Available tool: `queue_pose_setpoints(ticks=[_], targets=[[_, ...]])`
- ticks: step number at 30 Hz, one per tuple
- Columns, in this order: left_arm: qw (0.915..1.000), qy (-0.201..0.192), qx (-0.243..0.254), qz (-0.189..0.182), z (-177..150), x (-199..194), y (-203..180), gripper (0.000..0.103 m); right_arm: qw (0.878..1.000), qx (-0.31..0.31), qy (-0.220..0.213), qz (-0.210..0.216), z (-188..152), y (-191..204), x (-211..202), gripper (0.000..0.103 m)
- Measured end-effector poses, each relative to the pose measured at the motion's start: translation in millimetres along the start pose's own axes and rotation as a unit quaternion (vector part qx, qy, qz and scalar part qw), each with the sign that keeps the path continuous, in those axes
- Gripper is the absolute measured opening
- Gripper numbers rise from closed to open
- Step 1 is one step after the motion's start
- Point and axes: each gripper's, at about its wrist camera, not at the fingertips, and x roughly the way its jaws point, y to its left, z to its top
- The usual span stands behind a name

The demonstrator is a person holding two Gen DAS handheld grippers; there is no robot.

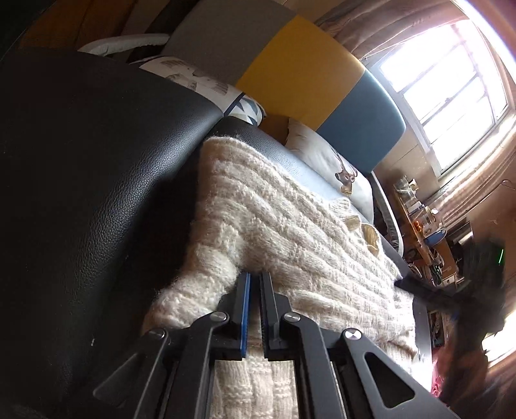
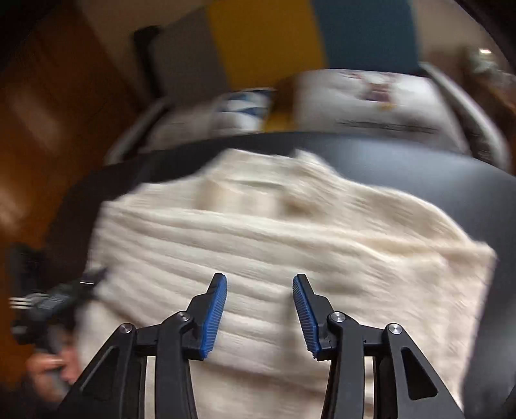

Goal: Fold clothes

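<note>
Strong daylight from window (image 1: 451,96) in left wrist view, blown out to white, glare spilling onto curtains (image 1: 380,29). Sharp on cream knit sweater (image 1: 290,232), deep shadow beside it on black leather surface (image 1: 96,161). Heavy fisheye curving at edges. Right wrist view dimmer, motion-blurred throughout; only right tool (image 2: 259,277) crisp.

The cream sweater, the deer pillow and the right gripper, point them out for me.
cream sweater (image 1: 274,225), left wrist view, ribbed middle.
deer pillow (image 1: 325,158), left wrist view, white cover.
right gripper (image 2: 259,280), right wrist view, between open fingertips.
</note>
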Motion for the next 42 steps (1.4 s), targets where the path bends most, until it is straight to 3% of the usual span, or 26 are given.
queue_pose_setpoints(ticks=[3, 5, 7, 11, 13, 16, 18, 20, 22, 25, 27, 30, 32, 33, 34, 35, 38, 42], targets=[[0.9999, -0.005, 0.010, 0.002, -1.5, -0.4, -2.4, 0.005, 0.989, -0.023, 0.042, 0.141, 43.8, 37.6, 25.1, 0.082], [0.9999, -0.007, 0.011, 0.000, -2.0, -0.3, -2.7, 0.005, 0.975, -0.036, 0.079, 0.203, 74.9, 63.9, 54.7, 0.082], [0.9999, -0.009, 0.012, -0.003, -2.4, -0.1, -3.0, 0.005, 0.965, -0.060, 0.121, 0.224, 104.0, 87.5, 88.1, 0.083], [0.9998, -0.013, 0.015, -0.007, -3.2, 0.3, -3.7, 0.005, 0.945, -0.103, 0.222, 0.216, 137.1, 117.4, 152.0, 0.083], [0.9997, -0.015, 0.016, -0.009, -3.6, 0.4, -4.0, 0.005, 0.929, -0.121, 0.279, 0.213, 140.6, 123.6, 178.0, 0.083], [0.9996, -0.018, 0.020, -0.010, -4.4, 0.5, -5.2, 0.005, 0.891, -0.123, 0.367, 0.239, 130.3, 130.0, 207.3, 0.083], [0.9995, -0.019, 0.026, -0.003, -5.4, 0.1, -7.9, 0.005, 0.870, -0.143, 0.386, 0.273, 120.9, 144.9, 213.5, 0.084], [0.9993, -0.019, 0.032, 0.004, -6.5, -0.2, -10.6, 0.005, 0.861, -0.131, 0.363, 0.332, 120.9, 156.1, 216.1, 0.084], [0.9988, -0.020, 0.043, 0.016, -8.1, -0.3, -14.9, 0.005, 0.860, -0.103, 0.304, 0.396, 127.9, 161.1, 218.3, 0.085], [0.9987, -0.020, 0.043, 0.017, -9.3, -0.9, -15.0, 0.005, 0.871, -0.027, 0.243, 0.427, 127.3, 145.6, 238.1, 0.085], [0.9991, -0.019, 0.037, 0.011, -9.4, -1.6, -12.5, 0.005, 0.883, 0.002, 0.216, 0.417, 125.5, 134.0, 246.2, 0.062], [0.9991, -0.019, 0.037, 0.011, -10.5, -2.5, -12.6, 0.005, 0.899, 0.015, 0.190, 0.395, 123.7, 123.4, 233.8, 0.044], [0.9991, -0.018, 0.036, 0.010, -11.2, -3.0, -11.9, 0.005, 0.908, 0.006, 0.181, 0.377, 122.9, 120.2, 211.6, 0.051], [0.9993, -0.017, 0.034, 0.007, -11.0, -3.0, -10.9, 0.005, 0.913, 0.002, 0.176, 0.368, 122.5, 118.6, 200.4, 0.059], [0.9995, -0.014, 0.029, 0.003, -10.3, -4.3, -9.6, 0.005, 0.917, -0.003, 0.172, 0.359, 122.1, 117.0, 189.3, 0.077], [0.9997, -0.011, 0.021, -0.005, -9.5, -7.3, -8.0, 0.005, 0.922, -0.007, 0.167, 0.350, 121.7, 115.4, 178.2, 0.081], [0.9995, -0.019, 0.014, -0.020, -4.0, -26.7, -10.3, 0.010, 0.934, -0.020, 0.153, 0.322, 120.6, 110.7, 144.8, 0.081], [0.9993, -0.005, 0.037, -0.005, 18.7, -15.9, -18.9, 0.013, 0.950, -0.013, 0.130, 0.283, 104.9, 86.7, 100.5, 0.083]])
